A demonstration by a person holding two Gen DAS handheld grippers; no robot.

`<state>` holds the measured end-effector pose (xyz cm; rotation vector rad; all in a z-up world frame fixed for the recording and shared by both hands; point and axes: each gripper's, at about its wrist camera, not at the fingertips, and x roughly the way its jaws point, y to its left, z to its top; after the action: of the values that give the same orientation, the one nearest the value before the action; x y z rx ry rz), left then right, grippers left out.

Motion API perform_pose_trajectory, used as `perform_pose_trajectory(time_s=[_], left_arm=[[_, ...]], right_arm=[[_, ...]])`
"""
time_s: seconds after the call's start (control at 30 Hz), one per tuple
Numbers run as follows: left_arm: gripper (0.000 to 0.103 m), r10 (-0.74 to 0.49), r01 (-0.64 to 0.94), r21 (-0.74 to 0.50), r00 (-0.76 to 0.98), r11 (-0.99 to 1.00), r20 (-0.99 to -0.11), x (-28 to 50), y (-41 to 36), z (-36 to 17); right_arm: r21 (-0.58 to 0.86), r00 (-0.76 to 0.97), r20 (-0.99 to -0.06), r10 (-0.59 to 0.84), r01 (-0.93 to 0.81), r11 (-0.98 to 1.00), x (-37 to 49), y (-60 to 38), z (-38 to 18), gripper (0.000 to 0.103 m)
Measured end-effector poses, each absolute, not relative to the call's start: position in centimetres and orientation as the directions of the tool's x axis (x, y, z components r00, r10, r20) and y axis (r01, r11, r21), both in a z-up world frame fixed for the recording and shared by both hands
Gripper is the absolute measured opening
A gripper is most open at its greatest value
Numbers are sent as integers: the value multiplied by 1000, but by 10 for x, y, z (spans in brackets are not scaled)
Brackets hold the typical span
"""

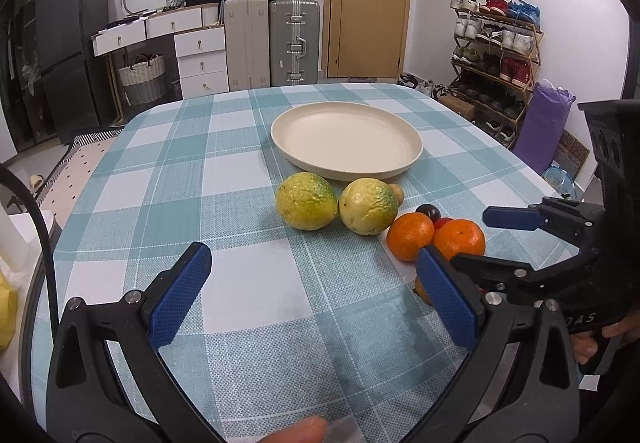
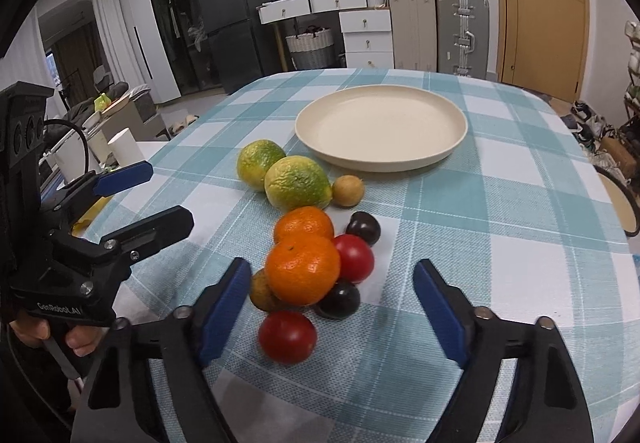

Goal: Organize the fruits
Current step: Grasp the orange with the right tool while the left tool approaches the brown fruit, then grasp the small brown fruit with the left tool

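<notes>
A cream plate [image 1: 346,139] [image 2: 381,125] sits empty on the checked table. In front of it lie two yellow-green citrus fruits [image 1: 306,200] [image 2: 297,183], two oranges [image 1: 411,236] [image 2: 303,268], two red tomatoes [image 2: 287,336], two dark plums [image 2: 363,228] and small brown fruits [image 2: 348,190]. My left gripper [image 1: 316,295] is open and empty, just short of the citrus fruits. My right gripper [image 2: 332,307] is open, its jaws either side of the near orange, plum and tomato cluster, touching nothing. It also shows in the left wrist view [image 1: 476,239].
The teal and white checked tablecloth [image 1: 248,283] covers the table. Suitcases [image 1: 294,41], a drawer unit [image 1: 200,55], a door and a shoe rack [image 1: 496,55] stand beyond the far edge. A chair back [image 2: 618,203] is at the right side.
</notes>
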<state>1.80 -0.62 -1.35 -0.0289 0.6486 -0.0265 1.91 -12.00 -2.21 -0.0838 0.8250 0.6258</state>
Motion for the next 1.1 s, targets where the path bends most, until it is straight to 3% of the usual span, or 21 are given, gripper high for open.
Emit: perform_pose_trajectory(time_s=[0.37, 0.63, 0.73, 0.87, 1.1], left_arm=[[102, -71, 34, -70, 767, 997, -637, 23, -5, -18], [100, -136, 80, -114, 724, 990, -676, 30, -17, -29], [93, -171, 116, -126, 696, 985, -698, 35, -27, -34], [77, -194, 136, -138, 654, 981, -732, 43, -37, -44], [72, -232, 176, -155, 621, 972, -749, 49, -49, -51]], right_arm=[[230, 476, -691, 544, -569, 790, 17, -118, -24, 41], [256, 505, -661, 555, -544, 799, 12, -141, -15, 41], [262, 517, -656, 550, -527, 808, 14, -149, -15, 41], [265, 532, -649, 544, -513, 817, 16, -157, -11, 41], [269, 543, -646, 537, -496, 826, 18, -165, -10, 41]])
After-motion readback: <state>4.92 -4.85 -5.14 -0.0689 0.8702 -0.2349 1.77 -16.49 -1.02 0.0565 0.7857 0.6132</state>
